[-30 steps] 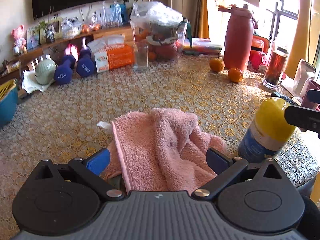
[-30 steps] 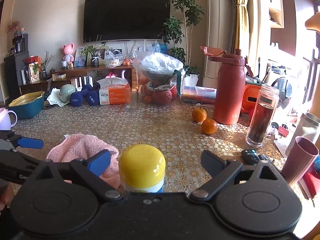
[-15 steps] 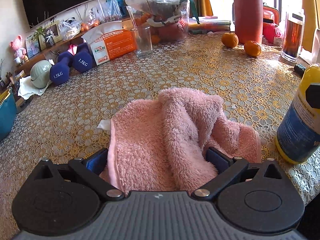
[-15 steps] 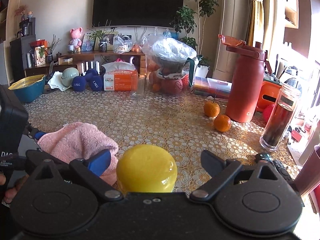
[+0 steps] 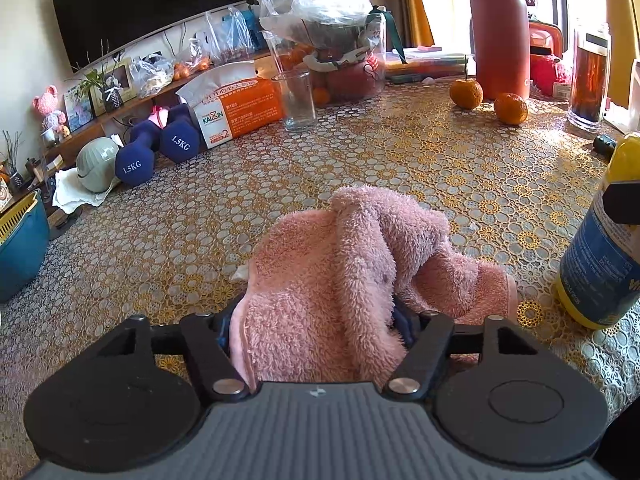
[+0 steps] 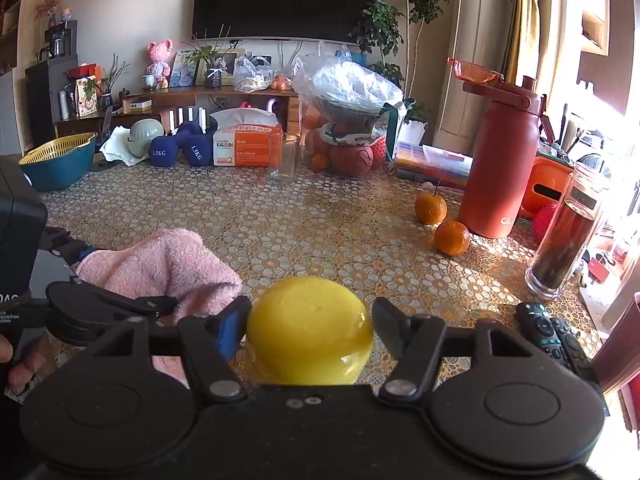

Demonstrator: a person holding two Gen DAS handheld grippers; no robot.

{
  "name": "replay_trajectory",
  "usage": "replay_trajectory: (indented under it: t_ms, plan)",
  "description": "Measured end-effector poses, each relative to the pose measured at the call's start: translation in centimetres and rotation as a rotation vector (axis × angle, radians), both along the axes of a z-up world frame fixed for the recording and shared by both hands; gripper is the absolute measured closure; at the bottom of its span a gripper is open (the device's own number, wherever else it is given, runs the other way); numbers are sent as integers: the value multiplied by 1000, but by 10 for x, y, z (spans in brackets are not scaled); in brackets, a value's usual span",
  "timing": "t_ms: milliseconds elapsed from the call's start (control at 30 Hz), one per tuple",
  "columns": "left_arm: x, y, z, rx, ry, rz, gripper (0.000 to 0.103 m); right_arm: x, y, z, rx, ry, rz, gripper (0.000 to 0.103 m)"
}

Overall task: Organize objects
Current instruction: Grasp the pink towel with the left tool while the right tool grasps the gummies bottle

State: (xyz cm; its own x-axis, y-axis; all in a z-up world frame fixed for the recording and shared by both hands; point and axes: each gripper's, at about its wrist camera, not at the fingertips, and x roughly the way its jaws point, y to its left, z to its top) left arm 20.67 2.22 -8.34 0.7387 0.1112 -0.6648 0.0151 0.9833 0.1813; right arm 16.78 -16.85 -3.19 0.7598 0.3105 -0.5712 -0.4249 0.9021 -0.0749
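Observation:
A crumpled pink towel (image 5: 352, 268) lies on the lace-covered table (image 5: 460, 168). My left gripper (image 5: 316, 324) is shut on the towel's near edge; the cloth bulges between the jaws and hides the pads. The towel also shows in the right wrist view (image 6: 172, 264). A bottle with a yellow cap and a blue label (image 5: 600, 264) stands at the table's front right. My right gripper (image 6: 308, 324) is shut on the bottle's yellow cap (image 6: 310, 332), both jaws pressed to its sides.
Two oranges (image 6: 440, 220), a red jug (image 6: 504, 160), a dark glass bottle (image 6: 568, 236) and remotes (image 6: 552, 332) sit at right. A glass (image 5: 296, 98), tissue box (image 5: 236, 108), dumbbells (image 5: 160, 148) and a bagged fruit basket (image 5: 332, 44) line the back. A blue basin (image 6: 60, 160) stands far left.
Both grippers closed: the left onto the pink towel, the right onto the bottle's yellow cap. The left gripper also dropped lower and closer to the table.

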Motion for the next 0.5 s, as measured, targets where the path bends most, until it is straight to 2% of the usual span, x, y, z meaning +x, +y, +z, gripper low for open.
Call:
replay_trajectory:
  t_ms: [133, 300, 500]
  plan:
    - [-3, 1, 6, -23, 0, 7, 42, -1, -12, 0, 33, 7, 3, 41]
    - [-17, -6, 29, -91, -27, -38, 43, 6, -42, 0, 148, 55, -44, 41]
    - [-34, -23, 69, -262, -48, -111, 43, 9, -79, -5, 278, 103, -90, 41]
